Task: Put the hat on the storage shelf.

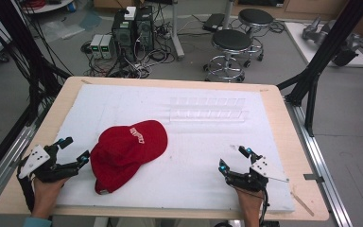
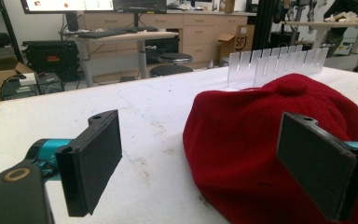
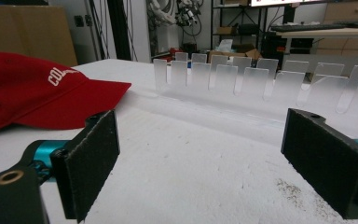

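Red cloth baseball cap with white lettering lies on the white foam mat toward its front-left part; left gripper jaws spread wide just beside cap's left side, right gripper jaws spread wide near mat's front-right corner, well apart from cap; clear slotted acrylic rack toward far edge

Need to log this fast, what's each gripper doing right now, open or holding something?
Left gripper: open, empty, beside the red cap.
Right gripper: open, empty, over the white mat.
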Motion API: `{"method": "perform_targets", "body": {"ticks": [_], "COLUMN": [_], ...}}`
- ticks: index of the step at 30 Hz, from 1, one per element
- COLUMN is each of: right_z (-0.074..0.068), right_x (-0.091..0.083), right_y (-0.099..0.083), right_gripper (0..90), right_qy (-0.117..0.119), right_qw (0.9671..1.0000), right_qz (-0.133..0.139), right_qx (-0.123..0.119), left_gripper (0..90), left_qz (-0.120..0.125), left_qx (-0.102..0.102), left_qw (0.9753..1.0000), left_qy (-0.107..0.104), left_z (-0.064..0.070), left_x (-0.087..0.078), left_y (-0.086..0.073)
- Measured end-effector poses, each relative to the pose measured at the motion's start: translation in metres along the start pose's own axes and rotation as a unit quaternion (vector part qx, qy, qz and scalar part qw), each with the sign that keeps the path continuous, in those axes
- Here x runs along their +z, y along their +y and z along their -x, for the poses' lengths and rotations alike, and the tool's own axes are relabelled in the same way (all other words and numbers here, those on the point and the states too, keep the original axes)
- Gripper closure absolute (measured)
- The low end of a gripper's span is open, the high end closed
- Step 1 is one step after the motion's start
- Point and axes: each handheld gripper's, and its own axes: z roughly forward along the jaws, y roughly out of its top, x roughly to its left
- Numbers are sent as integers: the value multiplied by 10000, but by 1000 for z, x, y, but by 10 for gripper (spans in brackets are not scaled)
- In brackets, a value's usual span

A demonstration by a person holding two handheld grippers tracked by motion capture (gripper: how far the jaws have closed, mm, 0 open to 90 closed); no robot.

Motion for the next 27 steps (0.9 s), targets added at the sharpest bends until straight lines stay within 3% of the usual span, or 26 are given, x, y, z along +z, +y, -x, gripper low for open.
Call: {"method": "perform_targets", "body": {"ticks": [16, 27], "right_z": [-2, -1], "right_x": [-3, -2], "right_y": [-1, -1], "right_gripper": [102, 102], "right_qy": [-26, -24], "right_qw": [9998, 9999], "right_qz": [167, 103], "right_qx": [-77, -86], "left_gripper": [146, 144], "left_qz": [-74, -109], "left_qx": [-4, 54], "left_qw": [10000, 9999], "left_qy": [26, 40], "left_z": [0, 1], "left_x": [1, 2], "left_y": [0, 1]}}
